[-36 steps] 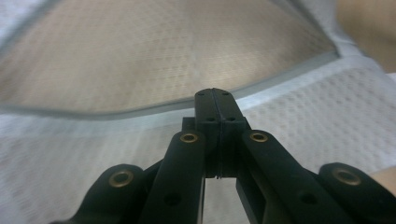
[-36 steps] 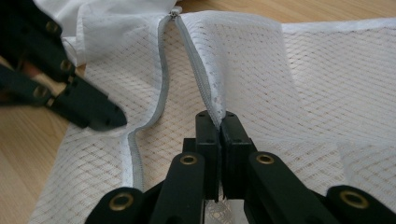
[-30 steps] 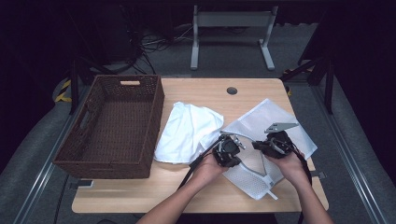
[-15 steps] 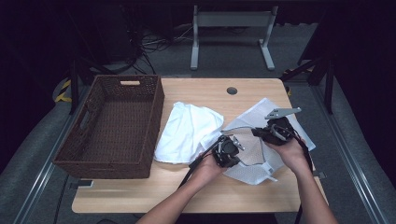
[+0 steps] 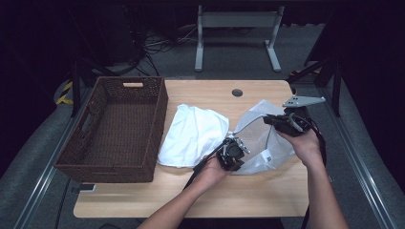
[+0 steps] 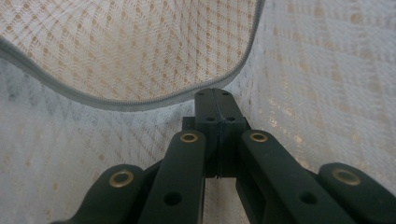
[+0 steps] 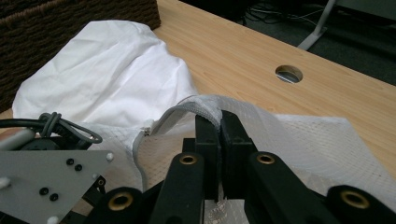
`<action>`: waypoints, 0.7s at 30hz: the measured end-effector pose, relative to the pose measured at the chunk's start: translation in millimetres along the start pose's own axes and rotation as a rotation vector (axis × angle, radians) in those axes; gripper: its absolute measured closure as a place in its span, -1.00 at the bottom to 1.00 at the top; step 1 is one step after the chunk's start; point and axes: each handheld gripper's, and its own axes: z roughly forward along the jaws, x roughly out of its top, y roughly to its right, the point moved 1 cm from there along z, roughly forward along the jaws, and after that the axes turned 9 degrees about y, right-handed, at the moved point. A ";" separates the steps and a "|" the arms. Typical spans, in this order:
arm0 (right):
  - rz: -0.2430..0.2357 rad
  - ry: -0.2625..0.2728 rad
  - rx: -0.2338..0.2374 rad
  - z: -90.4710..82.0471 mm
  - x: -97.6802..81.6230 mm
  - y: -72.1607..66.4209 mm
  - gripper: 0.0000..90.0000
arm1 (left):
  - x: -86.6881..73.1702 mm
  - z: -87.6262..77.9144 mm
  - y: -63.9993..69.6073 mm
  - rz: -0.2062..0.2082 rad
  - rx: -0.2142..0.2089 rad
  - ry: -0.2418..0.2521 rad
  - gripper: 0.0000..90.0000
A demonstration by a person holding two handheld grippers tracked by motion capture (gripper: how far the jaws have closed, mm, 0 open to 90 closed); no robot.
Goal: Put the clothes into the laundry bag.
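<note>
A white mesh laundry bag [image 5: 260,140] lies at the table's right side, its zippered mouth pulled apart. My left gripper [image 5: 235,155] is shut on the bag's lower edge near the table top; in the left gripper view [image 6: 215,100] the jaws pinch the mesh [image 6: 327,70] just under the zip seam. My right gripper [image 5: 270,119] is shut on the upper zip edge and holds it raised; the right gripper view [image 7: 215,122] shows the seam caught between its jaws. A crumpled white cloth [image 5: 193,135] [image 7: 107,79] lies just left of the bag.
A dark wicker basket [image 5: 112,129] [image 7: 70,18] stands on the table's left half. A round cable hole [image 5: 237,92] [image 7: 288,73] sits near the back edge. Bare wood [image 5: 191,200] runs along the front edge. A metal stand [image 5: 239,28] is on the floor behind.
My right gripper has risen and drawn back with the bag's upper edge, lifting the mesh off the table and widening the mouth. The left gripper has stayed put on the lower edge.
</note>
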 end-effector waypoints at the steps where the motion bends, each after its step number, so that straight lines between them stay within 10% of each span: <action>1: -0.001 -0.004 0.000 0.3 -1.0 0.2 0.94 | -0.1 -0.2 -1.6 -0.005 -0.009 0.001 1.00; 14: 0.010 -0.022 -0.013 -10.7 -12.4 3.2 0.94 | 5.1 -0.4 -19.2 -0.037 0.026 -0.012 1.00; 21: 0.024 -0.038 -0.013 -4.2 -20.7 8.1 0.94 | 4.9 -12.7 -16.3 -0.081 -0.032 0.034 0.92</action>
